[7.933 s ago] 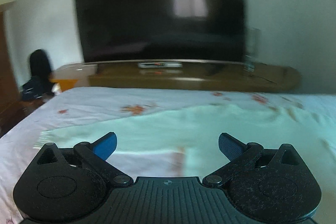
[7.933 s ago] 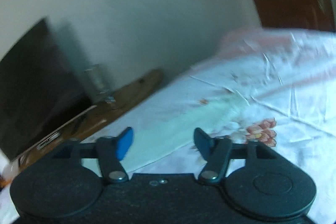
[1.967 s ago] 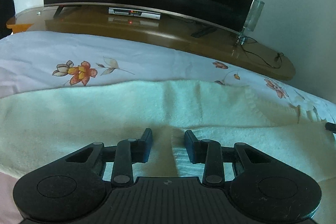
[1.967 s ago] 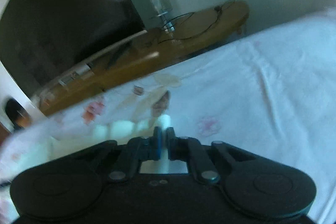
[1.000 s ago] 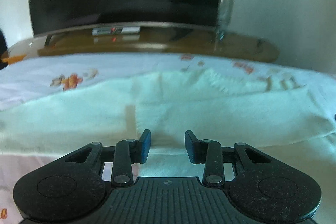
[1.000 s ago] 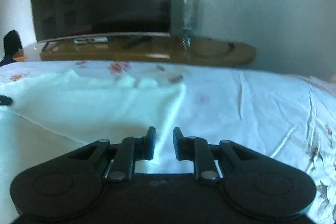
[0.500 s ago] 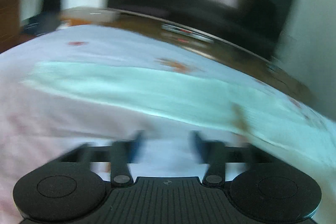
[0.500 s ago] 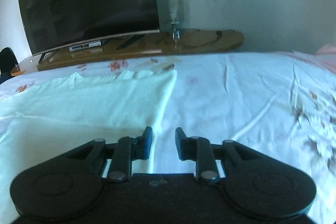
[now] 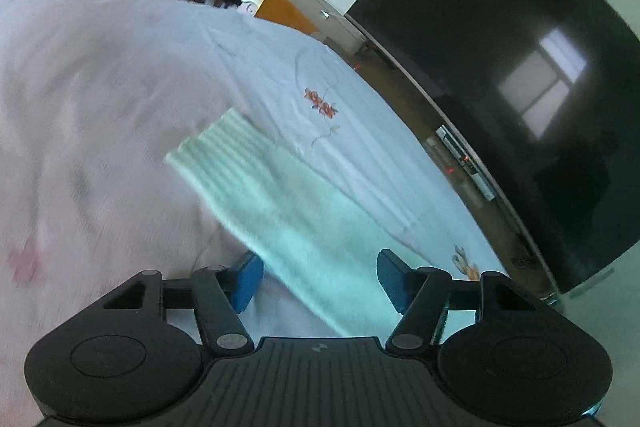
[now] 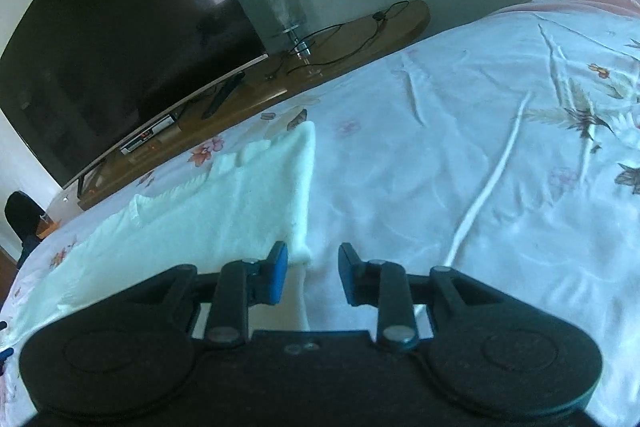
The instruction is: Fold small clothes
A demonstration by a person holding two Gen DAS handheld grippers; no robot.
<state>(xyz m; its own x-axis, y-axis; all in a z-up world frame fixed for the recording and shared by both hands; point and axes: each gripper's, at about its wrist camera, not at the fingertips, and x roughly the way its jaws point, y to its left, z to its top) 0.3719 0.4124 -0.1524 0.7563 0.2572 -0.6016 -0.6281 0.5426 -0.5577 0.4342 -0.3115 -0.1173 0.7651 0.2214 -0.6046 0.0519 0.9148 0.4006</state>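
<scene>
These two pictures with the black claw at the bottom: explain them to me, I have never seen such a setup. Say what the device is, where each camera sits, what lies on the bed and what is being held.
There is no robot here. A person carries a two-finger gripper in each hand, and each gripper has a wide-angle camera looking forward along its fingers, so the black shape at the bottom is the gripper itself.

One picture is from the left gripper, the other from the right gripper. Both look down at a bed with a flowered sheet. On it lies a pale green sweater; the left view shows its ribbed cuff. Behind stand a television and a wooden stand.

Nothing is held. The left jaws have just been closing, the right opening, and both stand apart over the sweater without pinching it.
</scene>
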